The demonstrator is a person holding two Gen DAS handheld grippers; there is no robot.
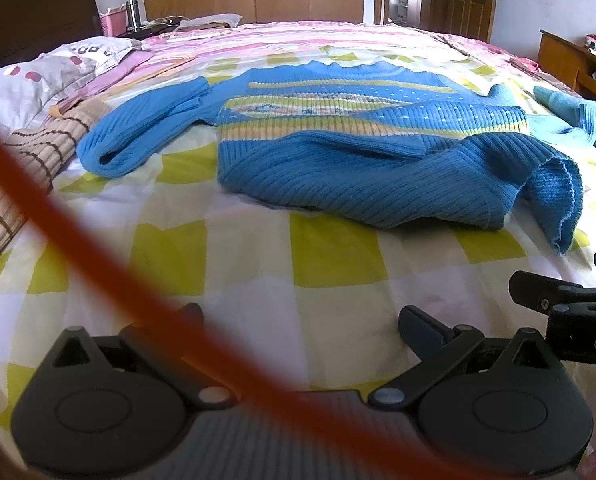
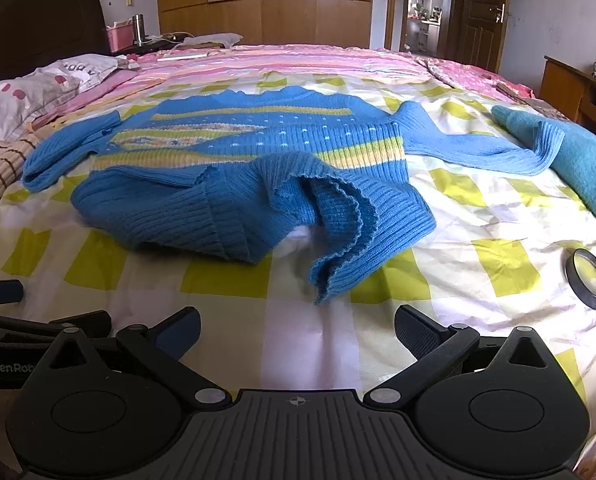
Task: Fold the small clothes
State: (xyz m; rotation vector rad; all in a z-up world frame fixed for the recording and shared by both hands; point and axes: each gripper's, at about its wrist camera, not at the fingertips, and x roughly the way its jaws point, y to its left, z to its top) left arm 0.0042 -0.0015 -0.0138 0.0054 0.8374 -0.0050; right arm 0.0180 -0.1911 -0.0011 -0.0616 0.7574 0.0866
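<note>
Bare checked bedsheet (image 2: pixel 310 344) open between both spread hand-held grippers and sweater (image 2: pixel 234 168). Rumpled sweater hem (image 2: pixel 338 240) juts near, centre-right. Magnifying glass (image 2: pixel 590 280) lies on sheet near right. Teal folded garment (image 2: pixel 578 160) blocks right side. Left: woven mat (image 1: pixel 22 168), pillows (image 1: pixel 38 80). Blurred red cord (image 1: pixel 110 248) crosses left wrist view.

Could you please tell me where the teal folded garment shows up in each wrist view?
Left wrist: teal folded garment at the far right edge, partly cut off.
Right wrist: teal folded garment on the right, beyond the sweater's sleeve.
Shared landmark: the blue sweater lying mid-bed.
</note>
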